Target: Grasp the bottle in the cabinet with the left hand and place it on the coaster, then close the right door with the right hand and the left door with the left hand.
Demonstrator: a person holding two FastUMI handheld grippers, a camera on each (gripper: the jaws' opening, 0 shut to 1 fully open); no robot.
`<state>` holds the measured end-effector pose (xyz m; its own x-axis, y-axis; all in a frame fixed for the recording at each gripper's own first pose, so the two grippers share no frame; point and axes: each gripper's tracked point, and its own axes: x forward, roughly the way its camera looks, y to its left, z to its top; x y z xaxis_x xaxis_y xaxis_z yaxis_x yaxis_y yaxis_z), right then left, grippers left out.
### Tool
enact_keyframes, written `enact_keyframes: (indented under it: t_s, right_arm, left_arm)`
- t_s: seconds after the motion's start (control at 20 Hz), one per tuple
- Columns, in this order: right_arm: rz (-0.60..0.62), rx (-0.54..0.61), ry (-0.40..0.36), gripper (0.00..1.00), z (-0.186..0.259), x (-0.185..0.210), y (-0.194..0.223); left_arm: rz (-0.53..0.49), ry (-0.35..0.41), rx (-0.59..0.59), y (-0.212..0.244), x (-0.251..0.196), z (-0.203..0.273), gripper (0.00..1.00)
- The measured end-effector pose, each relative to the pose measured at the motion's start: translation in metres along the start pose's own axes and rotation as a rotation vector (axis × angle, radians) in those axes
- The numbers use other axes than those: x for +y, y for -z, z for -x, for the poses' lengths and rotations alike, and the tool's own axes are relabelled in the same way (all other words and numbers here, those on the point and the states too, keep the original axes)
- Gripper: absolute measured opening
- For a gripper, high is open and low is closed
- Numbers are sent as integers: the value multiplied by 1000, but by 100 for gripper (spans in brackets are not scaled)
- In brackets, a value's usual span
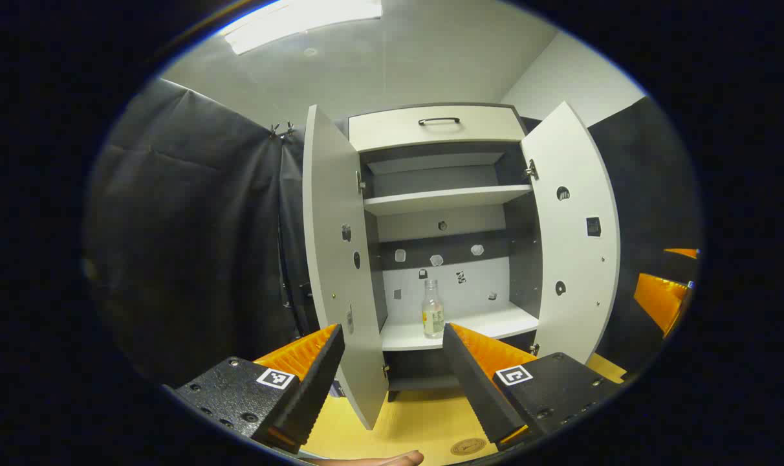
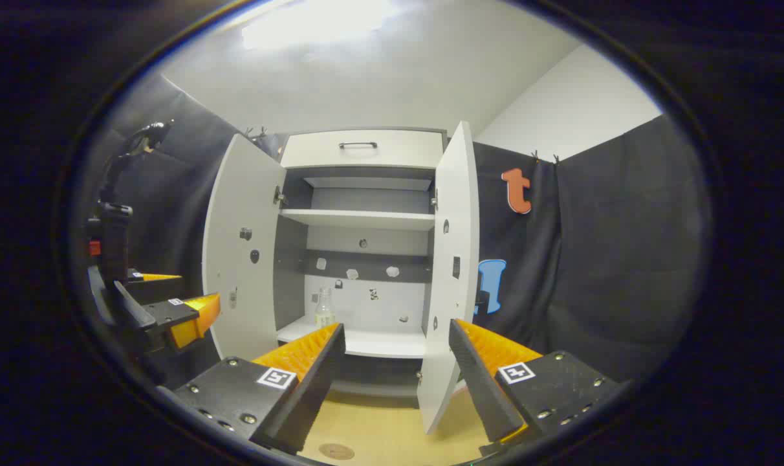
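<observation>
A small clear bottle (image 1: pixel 433 309) with a pale label stands upright on the lowest shelf of the white cabinet (image 1: pixel 440 197), both doors swung wide. My left gripper (image 1: pixel 392 372) is open, well short of the cabinet, with the bottle seen between its fingers. A round brown coaster (image 1: pixel 468 446) lies on the yellow table near the bottom edge. In the right gripper view the bottle (image 2: pixel 324 307) sits at the shelf's left, the coaster (image 2: pixel 336 451) lies on the table in front, and my right gripper (image 2: pixel 395 375) is open before the right door (image 2: pixel 450 272). The left gripper (image 2: pixel 178 317) hangs at far left.
The left door (image 1: pixel 334 259) and right door (image 1: pixel 570 233) jut out toward me. An upper shelf (image 1: pixel 447 197) and a drawer with a dark handle (image 1: pixel 438 121) sit above. A fingertip (image 1: pixel 392 459) shows at the bottom edge. Black cloth walls flank the cabinet.
</observation>
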<state>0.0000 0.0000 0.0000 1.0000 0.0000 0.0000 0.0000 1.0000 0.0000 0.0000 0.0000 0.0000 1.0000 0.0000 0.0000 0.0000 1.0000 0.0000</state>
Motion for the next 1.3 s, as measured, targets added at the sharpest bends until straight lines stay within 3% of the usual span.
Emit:
enact_keyframes:
  t_s: [0.1,0.15,0.5,0.55,0.6,0.65,1.0,1.25,1.3]
  right_arm:
    - [11,-13,-6,93,0,-7,-4]
    - [21,-16,-4,98,0,-11,-4]
    - [11,-13,-19,98,-21,-10,0]
    - [9,-20,-13,93,-26,-12,-1]
    - [10,-24,-10,98,-32,-11,-2]
    - [8,-23,-7,93,-37,-12,-1]
    - [-35,-42,6,98,-76,-3,-1]
    - [0,-24,25,98,-110,2,9]
    - [2,-19,29,93,-117,4,12]
  left_arm:
    - [50,-9,16,1,-2,6,97]
    - [67,-5,26,1,-5,10,100]
    - [56,-18,22,4,-2,-5,96]
    - [63,-11,36,9,-4,-11,97]
    - [66,-2,52,16,-5,-18,97]
    - [69,9,64,20,-8,-25,97]
    - [107,94,84,30,-26,-95,97]
    - [69,107,74,48,-34,-178,98]
    - [67,111,85,56,-37,-194,97]
